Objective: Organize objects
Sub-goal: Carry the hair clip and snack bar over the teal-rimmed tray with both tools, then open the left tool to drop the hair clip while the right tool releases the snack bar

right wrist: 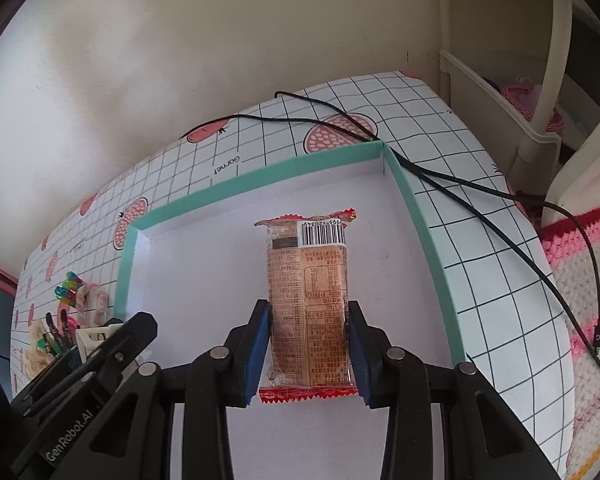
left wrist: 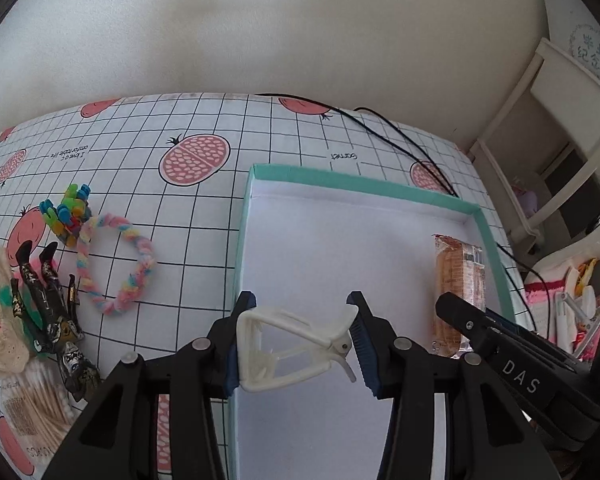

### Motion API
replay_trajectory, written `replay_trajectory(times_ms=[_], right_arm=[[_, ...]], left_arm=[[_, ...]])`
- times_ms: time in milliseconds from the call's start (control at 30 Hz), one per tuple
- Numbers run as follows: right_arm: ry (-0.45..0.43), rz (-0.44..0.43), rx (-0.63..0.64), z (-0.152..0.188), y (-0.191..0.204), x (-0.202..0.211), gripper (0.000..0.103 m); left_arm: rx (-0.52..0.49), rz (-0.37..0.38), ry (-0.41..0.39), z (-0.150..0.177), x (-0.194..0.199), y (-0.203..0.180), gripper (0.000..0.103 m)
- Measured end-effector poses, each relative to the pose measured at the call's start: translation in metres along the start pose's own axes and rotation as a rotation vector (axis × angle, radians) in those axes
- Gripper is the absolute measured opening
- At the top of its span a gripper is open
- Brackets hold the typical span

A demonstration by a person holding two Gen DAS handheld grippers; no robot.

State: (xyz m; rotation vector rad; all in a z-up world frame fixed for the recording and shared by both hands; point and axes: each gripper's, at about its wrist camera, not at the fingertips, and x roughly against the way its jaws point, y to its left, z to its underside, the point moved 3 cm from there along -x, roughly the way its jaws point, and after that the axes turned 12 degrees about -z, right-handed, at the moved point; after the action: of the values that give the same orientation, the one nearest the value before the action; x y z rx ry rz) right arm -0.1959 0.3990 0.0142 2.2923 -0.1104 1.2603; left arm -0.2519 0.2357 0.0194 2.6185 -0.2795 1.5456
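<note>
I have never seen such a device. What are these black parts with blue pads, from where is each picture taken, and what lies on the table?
They are hand-held tongs; a person holds one pair in each hand, each with its own camera looking along the fingers. The left tongs grip a white hair clip over the teal-rimmed box. The right tongs close on a wrapped snack bar inside the same box. Left of the box, on the checked tablecloth, lie a pastel braided ring, colourful small clips, a dark hair claw and cotton swabs.
</note>
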Motion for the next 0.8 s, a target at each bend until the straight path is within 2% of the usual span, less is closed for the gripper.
replay_trajectory(times_ms=[233,467,600,800], right_arm=[[0.005,0.01,0.013,0.0,0.001,-0.004,0.039],[0.01,0.029,0.009,-0.001,0.0,-0.003,0.04],[0.011,0.029,0.004,-0.002,-0.002,-0.002,0.046],[0.001,0.02,0.006,-0.006,0.0,0.004,0.046]], left_arm=[[-0.025,-0.022,-0.019,0.0,-0.001,-0.005,0.049],[-0.031,-0.012,-0.005,0.001,-0.004,-0.01,0.049],[-0.03,-0.007,0.0,0.001,-0.004,-0.012,0.049],[-0.031,0.0,0.004,0.001,-0.002,-0.015,0.051]])
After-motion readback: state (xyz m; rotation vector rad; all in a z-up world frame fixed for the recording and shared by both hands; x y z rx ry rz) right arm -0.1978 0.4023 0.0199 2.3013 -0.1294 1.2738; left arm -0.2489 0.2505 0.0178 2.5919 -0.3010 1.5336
